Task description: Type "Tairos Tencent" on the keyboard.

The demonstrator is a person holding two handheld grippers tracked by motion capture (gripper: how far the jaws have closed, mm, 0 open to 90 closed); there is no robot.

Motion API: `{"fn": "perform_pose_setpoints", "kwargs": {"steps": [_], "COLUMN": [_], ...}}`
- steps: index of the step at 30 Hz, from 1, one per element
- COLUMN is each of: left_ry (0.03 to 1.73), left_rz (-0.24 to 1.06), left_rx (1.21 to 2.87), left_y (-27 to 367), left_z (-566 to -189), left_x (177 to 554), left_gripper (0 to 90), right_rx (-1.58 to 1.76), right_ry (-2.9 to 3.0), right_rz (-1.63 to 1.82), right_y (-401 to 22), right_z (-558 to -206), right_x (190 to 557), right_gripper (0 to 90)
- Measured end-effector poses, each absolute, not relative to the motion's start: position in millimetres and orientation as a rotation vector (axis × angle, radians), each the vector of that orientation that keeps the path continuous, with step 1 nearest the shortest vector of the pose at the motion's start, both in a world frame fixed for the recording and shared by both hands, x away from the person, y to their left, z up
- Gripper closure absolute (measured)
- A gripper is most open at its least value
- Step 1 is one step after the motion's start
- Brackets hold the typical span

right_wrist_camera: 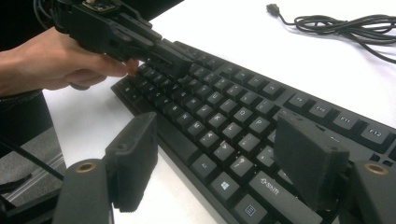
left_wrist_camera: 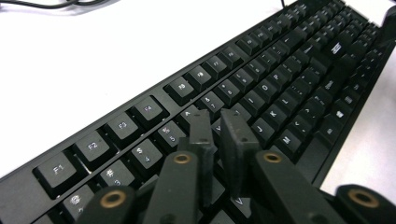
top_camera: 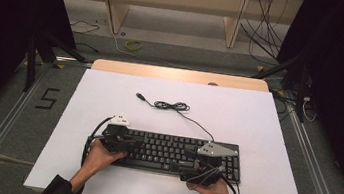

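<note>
Keyboard (left_wrist_camera: pixel 280 88) lies directly under the nearly closed left gripper (left_wrist_camera: pixel 219 128).
</note>
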State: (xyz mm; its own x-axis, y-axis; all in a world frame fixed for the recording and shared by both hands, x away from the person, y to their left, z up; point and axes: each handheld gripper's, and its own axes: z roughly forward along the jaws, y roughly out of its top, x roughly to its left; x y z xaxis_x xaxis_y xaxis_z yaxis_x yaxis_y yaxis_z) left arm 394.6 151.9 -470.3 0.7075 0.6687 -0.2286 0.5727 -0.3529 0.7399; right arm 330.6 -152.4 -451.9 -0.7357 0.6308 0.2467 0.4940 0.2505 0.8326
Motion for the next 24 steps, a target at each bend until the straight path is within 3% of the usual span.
{"fn": "perform_pose_setpoints", "kwargs": {"steps": [5, 24], "left_ry": [0.941, 0.952], "left_rz": [0.146, 0.127], "left_rx": [2.081, 2.102], "left_y": [148, 145], "left_z": [-474, -481], "left_x": [398, 401], "left_gripper": [88.9, 89.4], "right_rx": [1.077, 1.079], "right_ry": [2.373, 2.366], "right_rz": [1.499, 1.497], "right_y": [-154, -159], "right_z": [-452, -451], "right_x": [329, 324], "right_gripper": [30.9, 30.8]}}
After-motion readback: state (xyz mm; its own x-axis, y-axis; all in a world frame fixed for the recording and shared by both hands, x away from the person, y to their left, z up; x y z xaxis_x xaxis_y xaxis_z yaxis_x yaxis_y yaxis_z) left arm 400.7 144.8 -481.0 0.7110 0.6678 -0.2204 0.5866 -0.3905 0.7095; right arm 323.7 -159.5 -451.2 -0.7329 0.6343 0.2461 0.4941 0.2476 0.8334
